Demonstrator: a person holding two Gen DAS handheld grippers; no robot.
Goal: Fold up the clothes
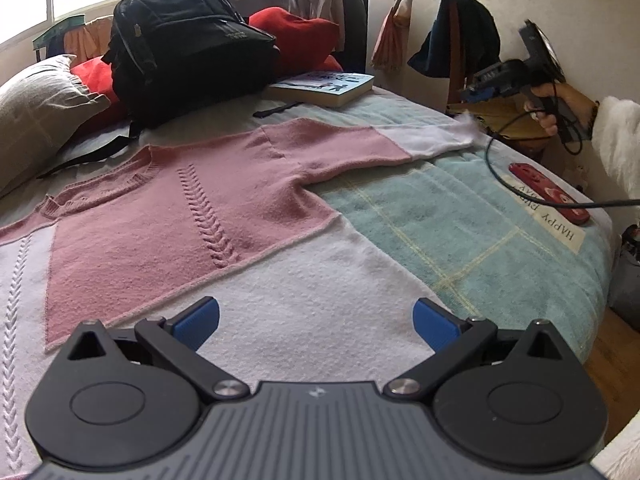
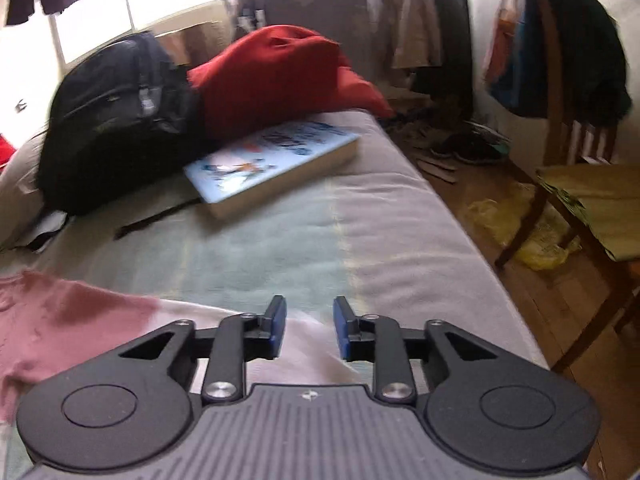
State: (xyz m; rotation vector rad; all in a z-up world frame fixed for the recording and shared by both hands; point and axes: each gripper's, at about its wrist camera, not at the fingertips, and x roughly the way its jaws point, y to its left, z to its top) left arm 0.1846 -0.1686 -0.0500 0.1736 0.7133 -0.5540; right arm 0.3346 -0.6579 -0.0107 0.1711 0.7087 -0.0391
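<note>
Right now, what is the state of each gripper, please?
Left gripper: open, holding nothing, over the sweater.
Right gripper: open, holding nothing, above the sleeve.

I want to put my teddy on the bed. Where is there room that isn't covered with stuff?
The checked blanket is bare between the sweater sleeve and the red phone. The strip between the sleeve and the book is also bare. The head end is crowded: backpack, red clothes, pillow.

Your bed [image 1: 480,240] carries the spread sweater [image 1: 180,208], backpack [image 1: 184,52], book [image 1: 324,86], pillow [image 1: 36,108] and red case [image 1: 548,194].
</note>
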